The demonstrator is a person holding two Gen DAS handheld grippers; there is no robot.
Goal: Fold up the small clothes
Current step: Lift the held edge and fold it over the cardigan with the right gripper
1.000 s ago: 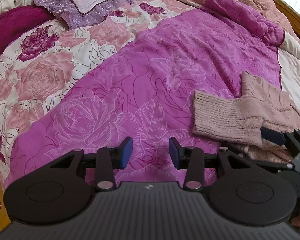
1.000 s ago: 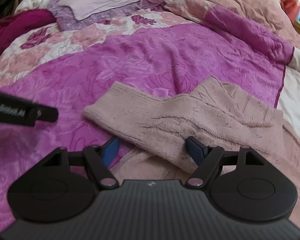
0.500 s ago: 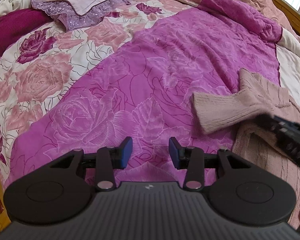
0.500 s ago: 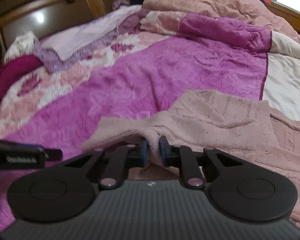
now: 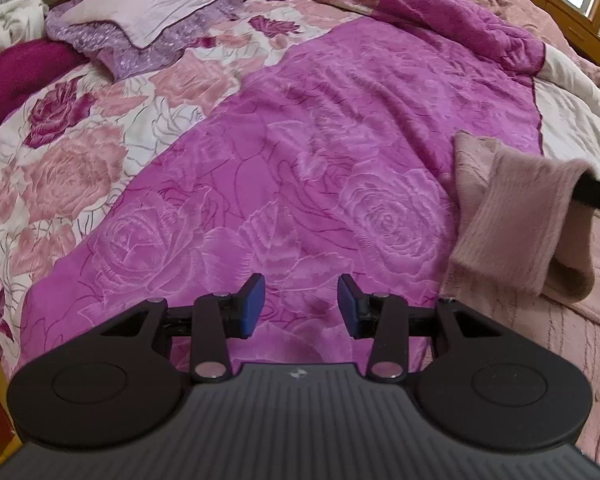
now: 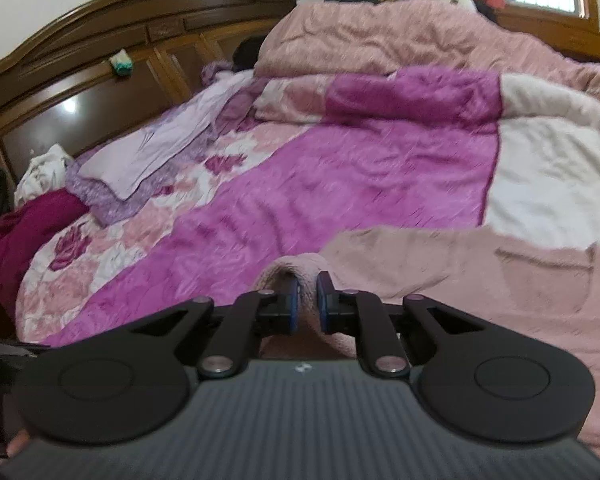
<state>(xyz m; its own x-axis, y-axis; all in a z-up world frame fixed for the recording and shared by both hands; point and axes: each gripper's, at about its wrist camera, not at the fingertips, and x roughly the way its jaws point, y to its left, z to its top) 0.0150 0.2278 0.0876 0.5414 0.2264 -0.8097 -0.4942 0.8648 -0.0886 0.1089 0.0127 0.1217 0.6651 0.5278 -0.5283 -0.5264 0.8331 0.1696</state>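
The pink sweater (image 5: 512,236) lies at the right edge of the left wrist picture, on the magenta blanket (image 5: 300,160) with its pressed rose pattern. One knitted sleeve is lifted from the bed and hangs as a folded flap, its ribbed end down, from a dark bar at the far right, which is probably part of the right gripper (image 6: 305,300). The rest of the sweater stays flat on the blanket, below and behind the flap.

In the right wrist picture (a little blurred) the sweater (image 6: 480,280) fills the lower right, and a fold of it stands up between the two blue pads (image 6: 293,304). The pads press this fold from both sides with almost no gap, so the right gripper is clamped on the sweater.

The left gripper (image 5: 300,304) is at the bottom centre of its own picture. Its jaws stand partly apart with only blanket between them; it holds nothing and it is well apart from the sweater.

Farther out, a lilac cloth (image 5: 160,4) lies at the upper left and a pale pink quilt (image 6: 400,36) is heaped at the top. A brown wooden headboard (image 6: 100,52) is in the upper left of the right wrist picture.
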